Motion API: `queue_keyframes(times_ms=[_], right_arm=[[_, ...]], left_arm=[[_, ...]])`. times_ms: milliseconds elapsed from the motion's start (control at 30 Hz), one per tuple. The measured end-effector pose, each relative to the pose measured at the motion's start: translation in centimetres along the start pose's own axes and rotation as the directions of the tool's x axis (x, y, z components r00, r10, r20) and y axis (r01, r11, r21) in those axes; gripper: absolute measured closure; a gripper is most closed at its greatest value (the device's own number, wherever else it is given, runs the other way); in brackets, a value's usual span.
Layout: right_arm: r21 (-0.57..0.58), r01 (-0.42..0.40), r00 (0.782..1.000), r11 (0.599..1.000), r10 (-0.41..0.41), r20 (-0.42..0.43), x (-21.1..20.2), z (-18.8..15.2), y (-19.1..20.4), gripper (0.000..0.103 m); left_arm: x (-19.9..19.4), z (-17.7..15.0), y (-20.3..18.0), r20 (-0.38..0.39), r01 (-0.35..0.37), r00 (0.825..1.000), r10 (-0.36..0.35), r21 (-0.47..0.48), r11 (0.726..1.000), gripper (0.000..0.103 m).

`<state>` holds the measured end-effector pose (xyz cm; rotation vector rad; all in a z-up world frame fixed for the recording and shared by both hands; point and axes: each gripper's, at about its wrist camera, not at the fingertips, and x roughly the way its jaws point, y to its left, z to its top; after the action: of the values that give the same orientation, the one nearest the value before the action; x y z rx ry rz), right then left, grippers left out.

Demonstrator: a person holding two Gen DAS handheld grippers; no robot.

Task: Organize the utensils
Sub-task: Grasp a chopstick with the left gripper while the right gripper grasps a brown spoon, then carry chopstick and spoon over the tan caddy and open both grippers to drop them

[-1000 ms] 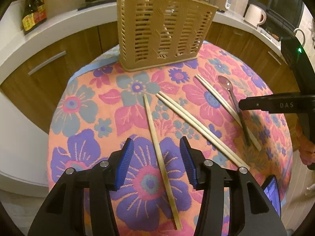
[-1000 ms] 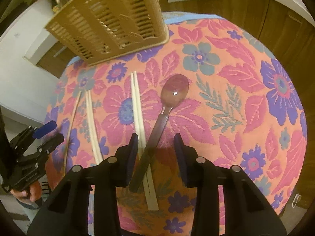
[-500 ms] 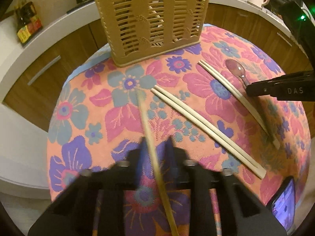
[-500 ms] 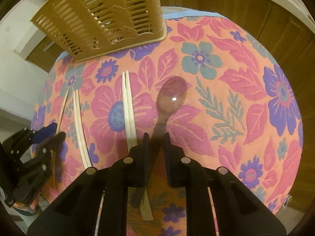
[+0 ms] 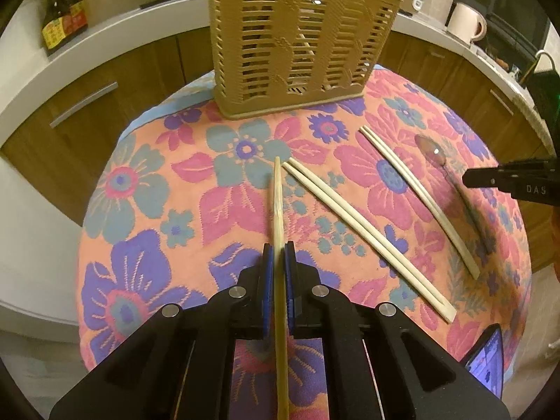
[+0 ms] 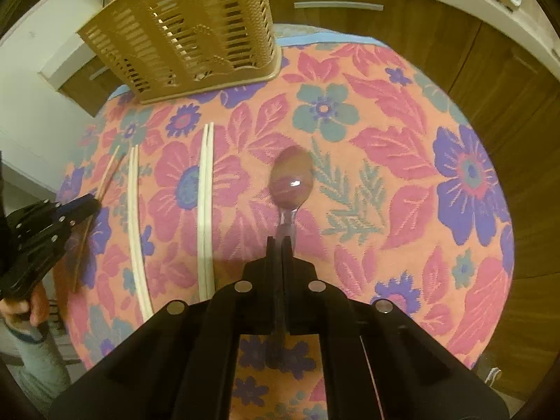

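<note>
Your left gripper [image 5: 279, 250] is clamped on a single wooden chopstick [image 5: 278, 206], its blue pads [image 5: 267, 273] pressed against either side of the stick, which runs forward from between them toward the basket [image 5: 297, 42]. Your right gripper [image 6: 279, 245] is closed tight on the handle of the spoon [image 6: 292, 180], with the bowl of the spoon pointing ahead over the flowered tablecloth [image 6: 402, 147] (whether the spoon is lifted off the cloth or touching it, you cannot tell from here).

The tan slotted basket stands upright at the far edge of the round table, with a few utensils poking out of its top. Two pairs of pale chopsticks lie flat on the cloth between your two grippers: one pair [image 5: 367, 234] just right of the stick you hold, the other pair [image 5: 420, 196] further right, beside the spoon. In the right wrist view the same two pairs lie side by side, well apart from each other, left of the spoon. A phone [image 5: 488, 364] sits at the near right edge of the table
</note>
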<state>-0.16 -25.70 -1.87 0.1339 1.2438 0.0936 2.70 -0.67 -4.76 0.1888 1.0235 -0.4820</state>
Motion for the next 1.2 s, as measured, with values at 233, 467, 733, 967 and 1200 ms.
queue_keyframes(times_ms=[233, 467, 733, 967, 1200], right_arm=[[0.002, 0.007, 0.999, 1.000, -0.007, -0.034, 0.5, -0.1, -0.9, 0.076], [-0.004, 0.033, 0.998, 0.999, -0.033, -0.051, 1.6, 0.4, -0.2, 0.076], [-0.031, 0.106, 0.990, 0.994, -0.108, -0.091, 3.3, 1.2, 0.9, 0.075], [-0.113, 0.140, 0.986, 0.984, -0.150, -0.080, 3.6, 1.1, 3.2, 0.093], [-0.160, 0.070, 0.998, 0.985, -0.069, 0.011, 0.9, -0.2, 4.7, 0.093]], left_arm=[[-0.1, 0.0, 0.2, 0.008, 0.012, 1.000, -0.012, -0.002, 1.000, 0.099], [-0.9, 0.1, 0.0, 0.039, 0.018, 0.999, -0.018, 0.004, 1.000, 0.099], [-1.1, 0.4, -0.3, 0.065, 0.017, 0.998, -0.018, 0.004, 1.000, 0.099], [-2.6, 0.6, -0.3, 0.128, 0.014, 0.992, -0.012, -0.013, 1.000, 0.099], [-5.7, 1.5, 0.2, 0.236, 0.024, 0.972, -0.014, -0.038, 0.999, 0.099]])
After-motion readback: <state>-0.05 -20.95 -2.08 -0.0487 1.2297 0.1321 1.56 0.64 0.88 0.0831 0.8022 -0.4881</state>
